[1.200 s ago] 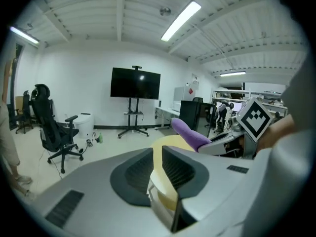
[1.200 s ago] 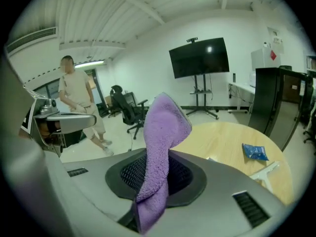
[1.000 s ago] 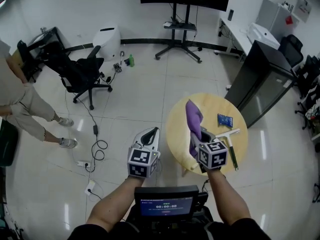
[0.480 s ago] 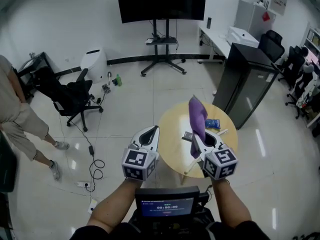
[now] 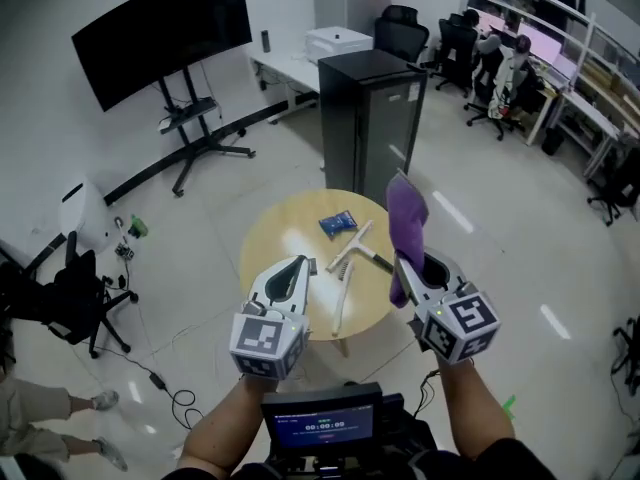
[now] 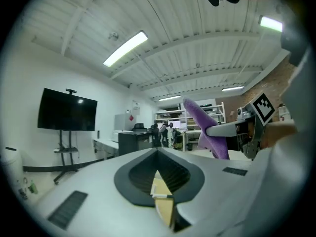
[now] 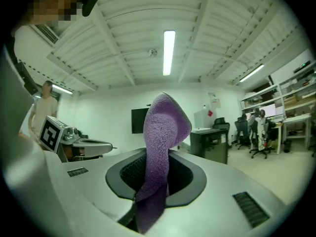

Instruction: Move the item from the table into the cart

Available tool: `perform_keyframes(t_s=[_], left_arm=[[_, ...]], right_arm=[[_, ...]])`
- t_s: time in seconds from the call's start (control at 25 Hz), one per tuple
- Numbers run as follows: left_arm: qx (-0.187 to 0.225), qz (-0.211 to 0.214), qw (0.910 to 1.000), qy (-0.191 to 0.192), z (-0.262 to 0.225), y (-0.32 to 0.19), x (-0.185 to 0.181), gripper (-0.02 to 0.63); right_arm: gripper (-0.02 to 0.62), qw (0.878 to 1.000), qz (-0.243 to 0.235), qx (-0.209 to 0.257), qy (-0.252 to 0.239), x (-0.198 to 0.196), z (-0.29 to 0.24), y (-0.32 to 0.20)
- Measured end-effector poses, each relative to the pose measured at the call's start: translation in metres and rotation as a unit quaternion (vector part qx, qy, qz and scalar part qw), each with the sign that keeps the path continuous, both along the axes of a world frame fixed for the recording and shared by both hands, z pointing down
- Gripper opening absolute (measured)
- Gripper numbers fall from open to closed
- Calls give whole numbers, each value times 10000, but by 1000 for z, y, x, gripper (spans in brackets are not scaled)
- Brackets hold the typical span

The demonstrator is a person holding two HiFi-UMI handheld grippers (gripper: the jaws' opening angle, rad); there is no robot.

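A purple fuzzy cloth point(image 5: 407, 223) stands up out of my right gripper point(image 5: 406, 268), which is shut on its lower part. In the right gripper view the cloth point(image 7: 160, 147) rises from between the jaws and folds over at the top. My left gripper point(image 5: 297, 266) is shut and holds nothing; its jaws meet at a point point(image 6: 158, 150). From the left gripper view the cloth point(image 6: 206, 125) shows off to the right. Both grippers hover over the near edge of the round wooden table point(image 5: 275, 243). No cart shows in any view.
A blue packet point(image 5: 338, 224) and two white long-handled tools point(image 5: 352, 245) lie on the table. A black cabinet point(image 5: 370, 108) stands behind it. A TV on a stand point(image 5: 165, 33) is at far left, office chairs point(image 5: 85, 293) left, desks at back right. A small screen point(image 5: 320, 424) sits below.
The view has swung right across the room. The right gripper still grips the purple cloth, now at the table's near right edge. The left gripper stays shut and has come over the table's near edge.
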State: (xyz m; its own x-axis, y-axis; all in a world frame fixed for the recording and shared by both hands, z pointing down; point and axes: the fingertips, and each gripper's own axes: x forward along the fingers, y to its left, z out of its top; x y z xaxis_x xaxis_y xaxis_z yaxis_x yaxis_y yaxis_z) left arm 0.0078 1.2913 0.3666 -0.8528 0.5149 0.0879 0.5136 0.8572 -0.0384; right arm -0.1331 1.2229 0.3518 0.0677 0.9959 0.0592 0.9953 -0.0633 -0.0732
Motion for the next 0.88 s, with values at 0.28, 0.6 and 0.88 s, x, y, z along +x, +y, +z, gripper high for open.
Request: perform_keyframes(t_s=[0.28,0.6,0.88], left_arm=[[186,1866,9823,-30,24,-116,-132,0],[245,3758,9263,-140,11,-448,-297,0],[125,5134,8578,-188,4,-739,-396,0]], right_arm=[[64,9815,1912,10,-113,-94,11,-167],[64,9225,3850,-111,-251,-193,-4,-536],[64,8536,5186,-272,-403,-234,-11,-834]])
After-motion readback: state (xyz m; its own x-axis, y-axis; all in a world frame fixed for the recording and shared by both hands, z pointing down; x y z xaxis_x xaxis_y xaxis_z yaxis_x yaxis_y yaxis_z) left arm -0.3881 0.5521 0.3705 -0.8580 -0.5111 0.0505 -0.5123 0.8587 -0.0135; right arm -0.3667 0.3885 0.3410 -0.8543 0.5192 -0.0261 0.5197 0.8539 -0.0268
